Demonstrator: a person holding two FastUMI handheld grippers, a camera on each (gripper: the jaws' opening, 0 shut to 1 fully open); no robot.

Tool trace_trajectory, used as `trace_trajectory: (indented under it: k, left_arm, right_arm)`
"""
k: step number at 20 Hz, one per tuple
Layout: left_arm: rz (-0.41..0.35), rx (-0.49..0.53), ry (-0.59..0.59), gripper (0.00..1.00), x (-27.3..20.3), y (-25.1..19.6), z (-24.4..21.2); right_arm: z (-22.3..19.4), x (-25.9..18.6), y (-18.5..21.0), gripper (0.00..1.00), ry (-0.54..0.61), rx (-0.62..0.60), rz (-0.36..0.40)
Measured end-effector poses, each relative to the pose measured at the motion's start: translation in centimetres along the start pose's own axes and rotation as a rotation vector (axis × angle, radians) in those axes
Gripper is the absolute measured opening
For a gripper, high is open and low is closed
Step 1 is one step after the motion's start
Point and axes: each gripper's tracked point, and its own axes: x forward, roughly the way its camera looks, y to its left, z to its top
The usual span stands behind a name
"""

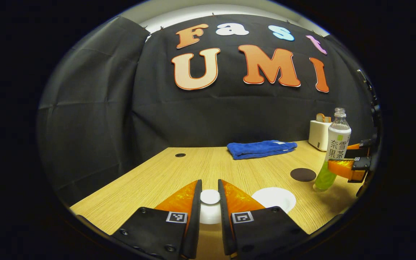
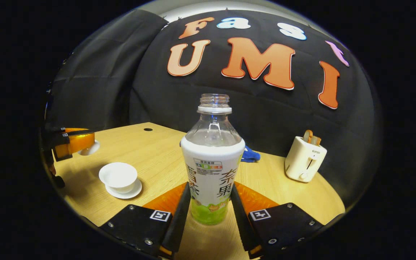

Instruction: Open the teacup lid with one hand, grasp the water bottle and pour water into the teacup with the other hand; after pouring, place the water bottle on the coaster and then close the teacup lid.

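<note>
The water bottle [image 2: 213, 162] stood uncapped and nearly upright between the fingers of the right gripper [image 2: 209, 206], which pressed on its labelled lower body from both sides; in the left gripper view the same bottle [image 1: 334, 151] leaned slightly at the right edge of the table [image 1: 164, 173], with that gripper [image 1: 349, 162] clamped across its middle and its green base just beside the dark round coaster [image 1: 303, 174] — whether the base touched the table could not be told. The teacup [image 2: 118, 176] sat open on its white saucer [image 2: 128, 191] to the left of the bottle in the right gripper view, near the table's front edge. The lid [image 1: 210, 198] — white, with a round knob — lay between the fingers of the left gripper [image 1: 209, 202], which closed on the knob from both sides, and in the right gripper view the lid [image 2: 89, 148] showed beside that gripper [image 2: 74, 142] at the far left, apart from the cup. In the left gripper view the cup [image 1: 274, 198] appeared just right of the gripper's right finger. Farther back on the table lay a folded blue towel [image 1: 261, 148], and a white toaster [image 2: 304, 159] holding slices of bread stood toward the right rear corner, against the black cloth wall [image 1: 96, 108].
</note>
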Motion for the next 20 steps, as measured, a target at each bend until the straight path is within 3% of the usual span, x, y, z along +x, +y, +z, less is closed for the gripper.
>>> trace_trajectory:
  k: [9, 20]
  left_arm:
    - [0.041, 0.021, 0.004, 0.30, -0.5, 2.4, -0.3]
    - [0.058, 0.029, 0.022, 0.31, -0.9, 3.3, -1.3]
  right_arm:
    - [1.7, 0.7, -3.0, 0.64, -0.042, -0.372, -0.177]
    - [1.7, 1.6, -0.5, 0.64, -0.093, -0.762, -0.176]
